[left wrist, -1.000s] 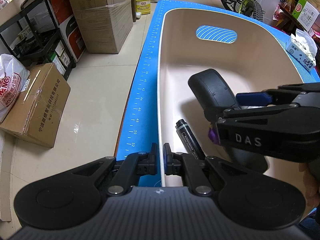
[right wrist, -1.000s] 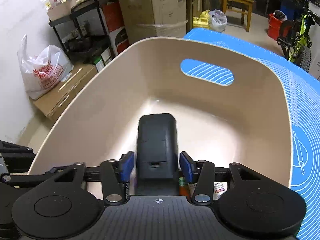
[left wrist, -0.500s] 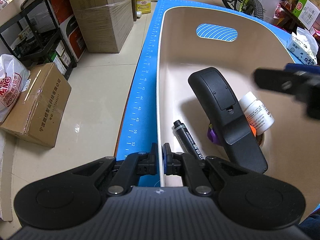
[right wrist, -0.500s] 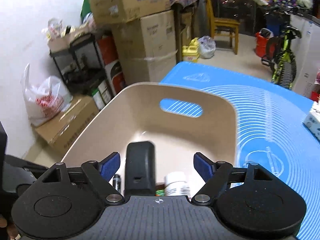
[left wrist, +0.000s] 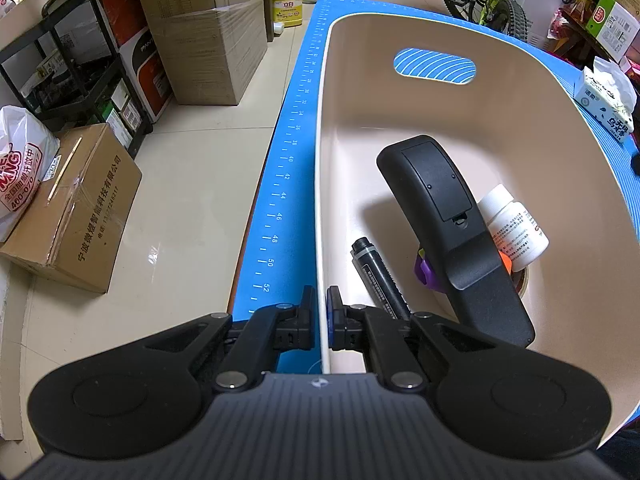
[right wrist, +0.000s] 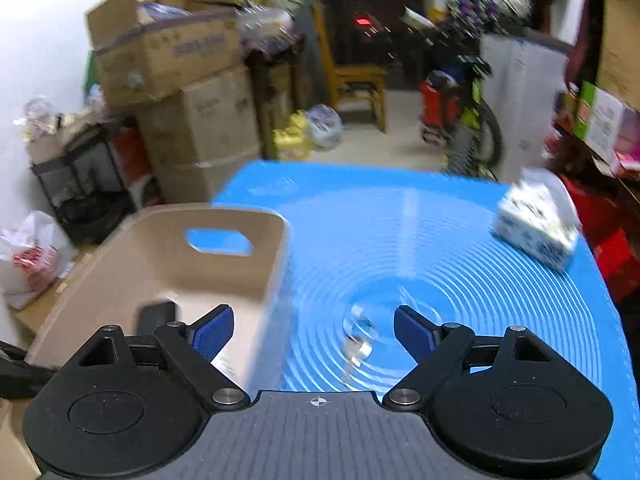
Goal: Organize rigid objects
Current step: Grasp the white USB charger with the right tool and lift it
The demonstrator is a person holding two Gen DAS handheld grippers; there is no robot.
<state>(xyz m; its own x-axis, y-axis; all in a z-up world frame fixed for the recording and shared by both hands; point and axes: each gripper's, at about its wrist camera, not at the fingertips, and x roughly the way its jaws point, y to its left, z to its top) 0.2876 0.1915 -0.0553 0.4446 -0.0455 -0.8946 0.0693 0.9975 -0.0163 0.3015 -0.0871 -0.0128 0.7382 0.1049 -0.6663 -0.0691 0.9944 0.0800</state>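
A beige plastic bin point(left wrist: 520, 92) sits on a blue measuring mat point(left wrist: 288, 168), its left wall clamped at six o'clock in the left wrist view by the left gripper point(left wrist: 322, 316), whose jaws are pinched narrow on the rim, one finger outside and one inside. Inside the bin, from left to right, lie a black marker point(left wrist: 380, 276) at about six o'clock, a long black remote control point(left wrist: 448, 220) lying back-up on a slant through the centre, a small purple piece point(left wrist: 426, 272) peeking from under the remote's left edge, and a white pill bottle point(left wrist: 514, 228) on its side at about four o'clock, just beside the remote. A white tissue pack point(left wrist: 608, 100) rests on the mat at two o'clock, outside the bin. In the blurred right wrist view, the right gripper point(right wrist: 314, 330) hangs above the mat to the right of the bin, its jaws having just been opening and now spread wide with nothing held between them; a small clear, shiny object point(right wrist: 358, 336), too smeared to identify, lies on the mat beyond the blue pads point(right wrist: 212, 330). The remote shows as a dark shape at nine o'clock inside the bin.
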